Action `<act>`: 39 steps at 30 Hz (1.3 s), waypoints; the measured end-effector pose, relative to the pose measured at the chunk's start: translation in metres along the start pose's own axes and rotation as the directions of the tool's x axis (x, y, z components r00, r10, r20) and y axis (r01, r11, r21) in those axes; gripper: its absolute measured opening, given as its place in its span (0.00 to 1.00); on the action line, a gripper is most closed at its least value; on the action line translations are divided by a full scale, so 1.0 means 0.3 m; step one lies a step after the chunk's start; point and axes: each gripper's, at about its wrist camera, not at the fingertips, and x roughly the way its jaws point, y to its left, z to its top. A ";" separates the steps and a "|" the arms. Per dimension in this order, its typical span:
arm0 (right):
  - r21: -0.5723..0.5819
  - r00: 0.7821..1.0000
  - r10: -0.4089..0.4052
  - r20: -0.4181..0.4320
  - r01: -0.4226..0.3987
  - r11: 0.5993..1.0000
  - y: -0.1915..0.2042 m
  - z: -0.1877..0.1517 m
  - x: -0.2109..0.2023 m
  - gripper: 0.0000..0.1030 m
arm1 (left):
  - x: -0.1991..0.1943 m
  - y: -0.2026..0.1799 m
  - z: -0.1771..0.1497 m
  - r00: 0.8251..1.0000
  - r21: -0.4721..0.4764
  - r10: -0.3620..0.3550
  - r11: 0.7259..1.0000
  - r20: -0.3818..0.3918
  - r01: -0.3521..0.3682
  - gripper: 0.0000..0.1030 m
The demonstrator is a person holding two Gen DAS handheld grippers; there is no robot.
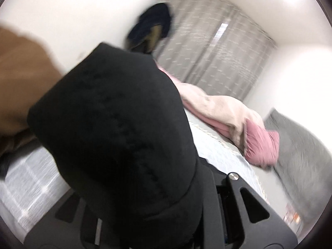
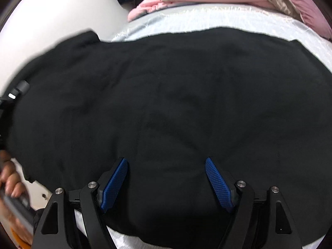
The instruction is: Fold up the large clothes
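A large black garment [image 2: 166, 93] lies spread over the pale bedsheet [image 2: 207, 20]. Its left part is lifted off the bed and fills the left wrist view as a black fold [image 1: 116, 134]. That fold drapes over my left gripper and hides its fingers; only the black linkage [image 1: 244, 203] shows, and the jaws look shut on the cloth. My right gripper [image 2: 166, 178] hovers over the near edge of the garment. Its blue pads [image 2: 115, 182] stand wide apart with nothing pinched between them.
A pink and beige quilt [image 1: 259, 145] is bunched along the far side of the bed, beside a grey pillow [image 1: 300, 149]. Grey curtains [image 1: 217, 51] and hanging dark clothes [image 1: 151, 27] stand behind. A hand [image 2: 10, 180] shows at the left edge.
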 end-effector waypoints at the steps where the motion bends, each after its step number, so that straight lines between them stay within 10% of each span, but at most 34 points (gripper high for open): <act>1: 0.007 1.000 0.019 -0.002 -0.019 1.000 -0.010 0.005 0.002 0.78 | 0.006 -0.052 -0.002 1.000 0.048 -0.028 0.998 -0.001 0.028 0.22; 10: 0.102 0.989 0.145 0.042 -0.149 0.984 -0.146 -0.004 -0.138 0.78 | 0.158 -0.339 -0.128 0.975 0.292 -0.147 0.937 -0.167 0.192 0.25; 17: 0.363 0.972 0.002 0.233 -0.088 0.928 -0.478 -0.021 -0.375 0.78 | 0.317 -0.466 -0.342 0.917 0.436 -0.137 0.847 -0.375 0.305 0.30; 25: 0.539 0.913 0.099 0.396 -0.318 0.780 -0.747 -0.094 -0.491 0.78 | 0.396 -0.525 -0.542 0.810 0.601 -0.125 0.608 -0.573 0.519 0.76; 28: 0.529 0.891 0.143 0.432 -0.379 0.759 -0.731 -0.073 -0.485 0.78 | 0.370 -0.520 -0.483 0.758 0.520 -0.190 0.624 -0.623 0.584 0.77; 32: 0.507 0.873 0.238 0.426 -0.448 0.736 -0.702 -0.055 -0.439 0.80 | 0.274 -0.484 -0.419 0.625 0.305 -0.369 0.634 -0.688 0.710 0.80; 34: 0.487 0.868 0.286 0.406 -0.470 0.736 -0.667 -0.043 -0.416 0.82 | 0.235 -0.491 -0.422 0.586 0.266 -0.404 0.615 -0.702 0.743 0.81; 39: 0.429 0.872 0.355 0.338 -0.479 0.766 -0.569 -0.003 -0.397 0.85 | 0.116 -0.443 -0.395 0.571 0.260 -0.436 0.589 -0.696 0.766 0.81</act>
